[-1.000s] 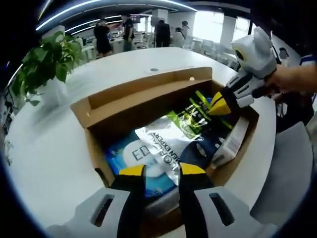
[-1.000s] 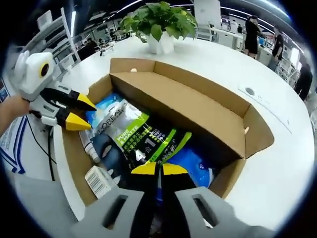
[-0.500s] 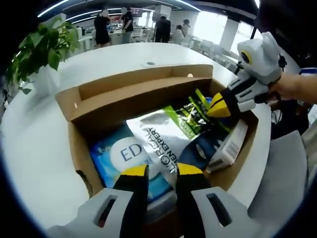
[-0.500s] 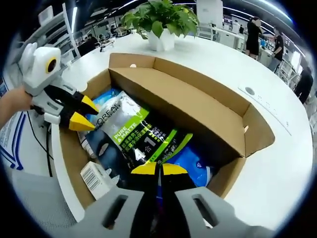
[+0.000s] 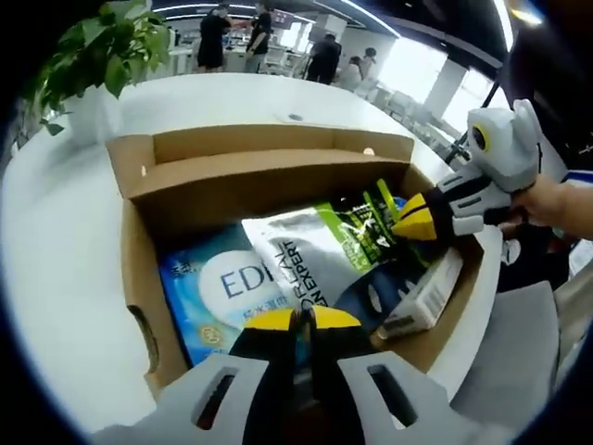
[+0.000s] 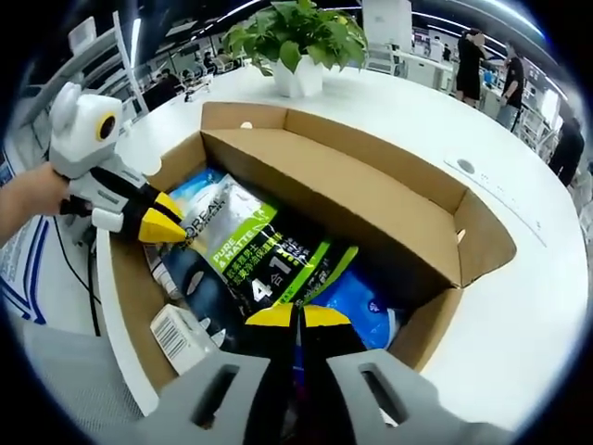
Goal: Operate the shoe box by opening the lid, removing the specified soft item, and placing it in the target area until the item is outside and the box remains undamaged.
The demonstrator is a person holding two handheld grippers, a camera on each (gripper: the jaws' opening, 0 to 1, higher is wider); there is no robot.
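The open cardboard shoe box (image 5: pixel 241 185) (image 6: pixel 352 199) lies on a white table with its lid folded back on the far side. Inside, on top, lies a soft silver, green and black pouch (image 5: pixel 315 250) (image 6: pixel 246 250). My left gripper (image 5: pixel 304 320) is shut on the pouch's silver end; in the right gripper view the left gripper (image 6: pixel 167 221) comes in from the left with a hand behind it. At the opposite, black and green end my right gripper (image 6: pixel 297 315) is also shut on the pouch. From the left gripper view the right gripper (image 5: pixel 408 215) enters from the right.
Under the pouch lie a blue pack (image 5: pixel 222 287) (image 6: pixel 361 297), a dark pouch (image 5: pixel 375 292) (image 6: pixel 199 278) and a small white carton (image 5: pixel 422 292) (image 6: pixel 176 334). A potted plant (image 5: pixel 102 56) (image 6: pixel 296 37) stands on the white table (image 5: pixel 56 213) (image 6: pixel 519 306) beyond the box. People stand far behind.
My left gripper has moved down to the pouch's silver end and its jaws have shut on it. The right gripper has stayed shut on the other end.
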